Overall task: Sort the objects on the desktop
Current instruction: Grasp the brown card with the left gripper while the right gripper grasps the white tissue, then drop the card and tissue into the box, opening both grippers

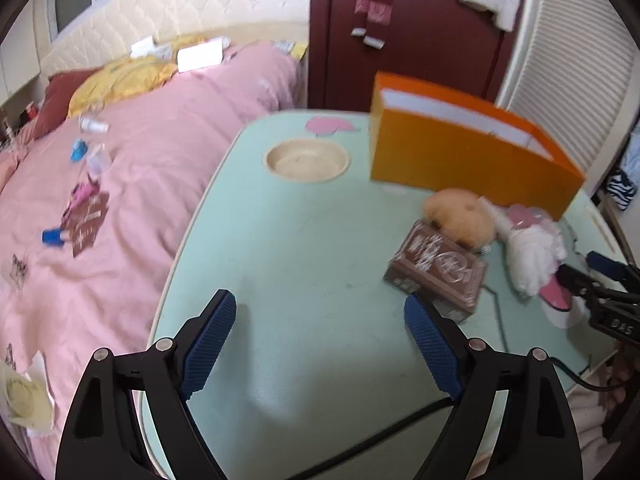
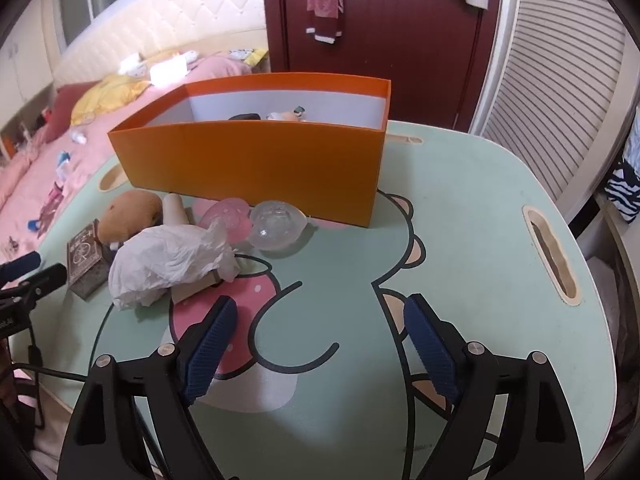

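Note:
An orange box [image 2: 256, 164] stands at the back of the mint-green table [image 2: 480, 216]; a few small items lie inside it. In front of it lie a brown plush toy [image 2: 130, 214], a brown card box [image 2: 84, 258], crumpled white tissue [image 2: 168, 262], a pink plastic piece [image 2: 228, 214] and a clear dome [image 2: 276, 222]. My right gripper [image 2: 320, 316] is open and empty, just right of the tissue. My left gripper [image 1: 320, 312] is open and empty above bare table, its right finger near the card box [image 1: 438, 270]. The orange box [image 1: 460, 156], plush [image 1: 460, 216] and tissue [image 1: 532, 250] also show there.
A bed with a pink duvet [image 1: 120, 184] and scattered small items lies left of the table. A round recessed cup holder [image 1: 306, 158] sits in the table's far left. A dark red door [image 2: 380, 40] and a louvred door [image 2: 560, 80] stand behind. A black cable [image 1: 380, 436] crosses the near edge.

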Motion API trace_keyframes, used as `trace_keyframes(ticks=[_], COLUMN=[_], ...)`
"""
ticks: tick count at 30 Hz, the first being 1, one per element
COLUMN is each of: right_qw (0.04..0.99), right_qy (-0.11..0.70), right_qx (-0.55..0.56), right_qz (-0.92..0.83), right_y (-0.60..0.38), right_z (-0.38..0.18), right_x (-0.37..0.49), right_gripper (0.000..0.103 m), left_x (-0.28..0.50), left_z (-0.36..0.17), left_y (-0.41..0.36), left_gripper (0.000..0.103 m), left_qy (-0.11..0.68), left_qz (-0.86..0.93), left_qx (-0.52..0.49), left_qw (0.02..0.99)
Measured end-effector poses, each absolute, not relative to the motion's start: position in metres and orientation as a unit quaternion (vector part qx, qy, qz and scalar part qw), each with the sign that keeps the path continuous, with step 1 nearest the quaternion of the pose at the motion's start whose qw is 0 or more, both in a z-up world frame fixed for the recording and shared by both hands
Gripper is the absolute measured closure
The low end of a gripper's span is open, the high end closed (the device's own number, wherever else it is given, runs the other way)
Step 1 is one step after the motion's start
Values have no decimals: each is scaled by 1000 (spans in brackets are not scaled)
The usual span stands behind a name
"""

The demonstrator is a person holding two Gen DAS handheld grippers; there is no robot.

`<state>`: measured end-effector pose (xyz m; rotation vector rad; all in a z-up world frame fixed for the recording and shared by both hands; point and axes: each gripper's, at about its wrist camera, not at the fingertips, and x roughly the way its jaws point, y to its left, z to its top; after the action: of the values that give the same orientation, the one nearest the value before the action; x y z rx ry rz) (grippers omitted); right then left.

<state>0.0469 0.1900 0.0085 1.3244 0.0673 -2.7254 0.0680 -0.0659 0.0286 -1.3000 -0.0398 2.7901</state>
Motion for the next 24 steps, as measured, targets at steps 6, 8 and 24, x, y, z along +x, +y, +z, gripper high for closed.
trace_keyframes(ticks=[6,8,24], right_qw=[89,106,215], right_qy=[-19,-20,17], right_qx=[424,412,428], right_qz=[-901,-905,-877], right_y=[197,193,127], right_z=[19,26,24], right_x=[54,57,29], right_gripper=[18,18,33], left_x=[52,42,34], left_z=[38,34,19], left_y=[-42,-35,-51], left_gripper=[16,16,83], left_qy=[-8,-18,-47], left_qz=[906,899,889], left_qx=[-415,-427,-437], left_qw=[82,100,127])
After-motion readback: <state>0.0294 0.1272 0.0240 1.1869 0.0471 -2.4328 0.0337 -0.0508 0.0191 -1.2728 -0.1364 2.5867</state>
